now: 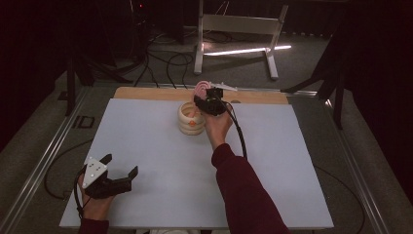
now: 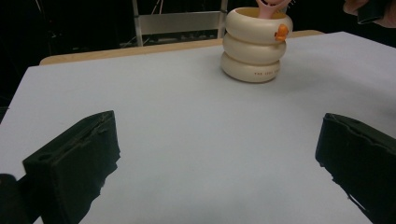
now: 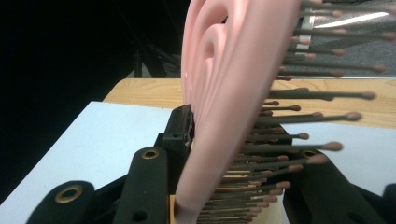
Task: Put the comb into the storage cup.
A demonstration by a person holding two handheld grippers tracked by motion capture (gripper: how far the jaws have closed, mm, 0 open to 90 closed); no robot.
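Hairbrush [image 3: 219,93] clamped in right gripper [image 1: 207,100] above ringed cream holder [image 1: 191,118].

white table sheet [image 1: 146,146], wooden table edge [image 1: 146,92], metal frame [image 1: 238,24] and cables [image 1: 165,63] on floor behind

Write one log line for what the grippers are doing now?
right gripper: shut on pink hairbrush | above cream ringed holder | left gripper: open, empty, near table edge
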